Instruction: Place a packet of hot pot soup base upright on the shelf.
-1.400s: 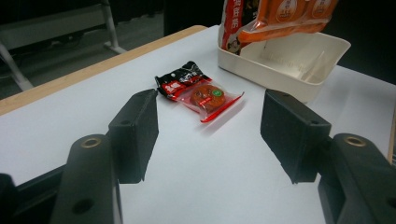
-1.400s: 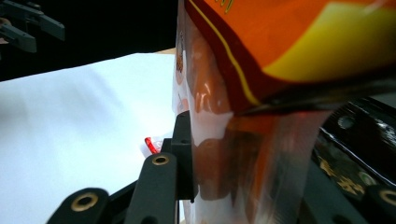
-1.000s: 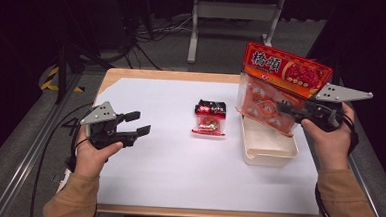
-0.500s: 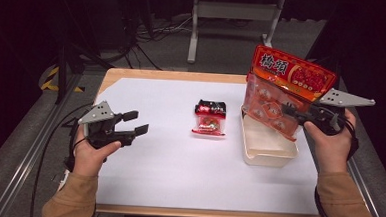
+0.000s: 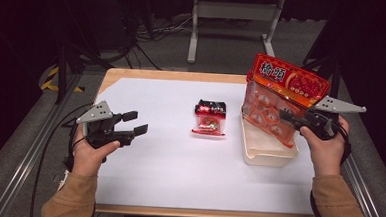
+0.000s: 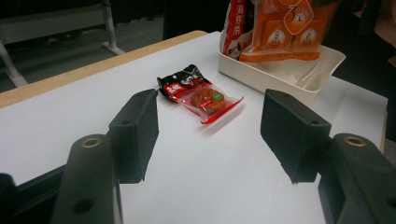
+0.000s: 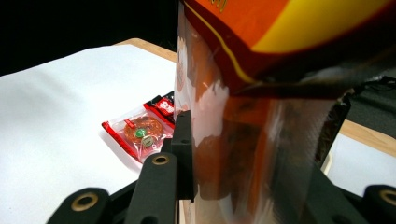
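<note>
- Right gripper (image 5: 287, 115): jaws clamped on the big bag (image 5: 281, 98), gripping its clear lower half from the right side.
- Big bag: orange-red header at top, clear pouch below with round pieces inside. Held upright, leaning slightly left, at the right of the table.
- Bag's lower edge sits in or just above the far part of the tray (image 5: 268, 155); I cannot tell whether it touches the tray floor.
- Right gripper view: one black jaw pressed flat against the clear film of the bag (image 7: 261, 154); the other jaw is hidden behind the bag.
- Tray: cream, rectangular, shallow, on the right part of the white sheet (image 5: 152, 176).
- Small packet (image 5: 210, 118): red and black, clear window with a round snack. Lies flat mid-table, just left of the tray, not touching it.
- Left gripper (image 5: 132, 125): jaws apart, holding nothing. Held at the left side over the sheet, pointing right toward the small packet, well apart from it.
- Left gripper view: packet (image 6: 201, 93) lies beyond the two open jaws, tray (image 6: 285, 79) farther right.
</note>
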The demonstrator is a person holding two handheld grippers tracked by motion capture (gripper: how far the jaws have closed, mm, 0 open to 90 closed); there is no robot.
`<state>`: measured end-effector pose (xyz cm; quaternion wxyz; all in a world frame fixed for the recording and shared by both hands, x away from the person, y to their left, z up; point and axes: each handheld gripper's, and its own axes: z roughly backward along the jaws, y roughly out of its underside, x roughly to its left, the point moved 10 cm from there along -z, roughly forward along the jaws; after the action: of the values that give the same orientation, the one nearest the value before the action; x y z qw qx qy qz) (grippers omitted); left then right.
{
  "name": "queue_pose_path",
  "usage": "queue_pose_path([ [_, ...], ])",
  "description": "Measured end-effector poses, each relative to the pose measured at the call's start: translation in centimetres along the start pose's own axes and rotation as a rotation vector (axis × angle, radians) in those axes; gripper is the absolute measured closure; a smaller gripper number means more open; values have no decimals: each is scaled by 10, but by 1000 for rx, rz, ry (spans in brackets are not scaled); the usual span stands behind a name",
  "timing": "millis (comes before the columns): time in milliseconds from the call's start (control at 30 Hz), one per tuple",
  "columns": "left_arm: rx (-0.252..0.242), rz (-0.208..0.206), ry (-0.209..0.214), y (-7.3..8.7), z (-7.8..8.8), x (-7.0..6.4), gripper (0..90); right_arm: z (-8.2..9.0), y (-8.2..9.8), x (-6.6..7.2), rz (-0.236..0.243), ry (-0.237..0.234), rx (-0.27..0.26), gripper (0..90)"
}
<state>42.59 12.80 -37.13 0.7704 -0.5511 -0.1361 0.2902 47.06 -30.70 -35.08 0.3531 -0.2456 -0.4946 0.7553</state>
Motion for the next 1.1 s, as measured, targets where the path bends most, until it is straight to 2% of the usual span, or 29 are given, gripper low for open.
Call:
queue_pose_path([
  [33, -1, 9, 3, 0, 0, -1, 379, -1, 2, 0, 0, 1, 3, 704],
  [200, 6, 1, 0, 1, -1, 0, 376, -7, 11, 0, 3, 19, 33, 703],
  [400, 14, 10, 4, 3, -2, 0, 372, -10, 19, -2, -2, 42, 44, 703],
  [467, 13, 14, 6, 3, -3, -1, 372, -13, 23, -1, -5, 41, 61, 703],
  [667, 13, 15, 7, 3, -3, -1, 370, -14, 30, -2, -18, 30, 59, 703],
  [733, 17, 13, 9, 4, -4, -1, 370, -17, 33, -1, -4, 36, 76, 703],
  [900, 18, 7, 10, 4, -4, -1, 368, -26, 45, 2, -15, 12, 109, 703],
  [1033, 20, 16, 13, 4, -5, -2, 367, -34, 55, 6, 18, 19, 130, 703],
  [1100, 21, 12, 13, 4, -6, -1, 366, -33, 55, 6, 12, 20, 127, 703],
])
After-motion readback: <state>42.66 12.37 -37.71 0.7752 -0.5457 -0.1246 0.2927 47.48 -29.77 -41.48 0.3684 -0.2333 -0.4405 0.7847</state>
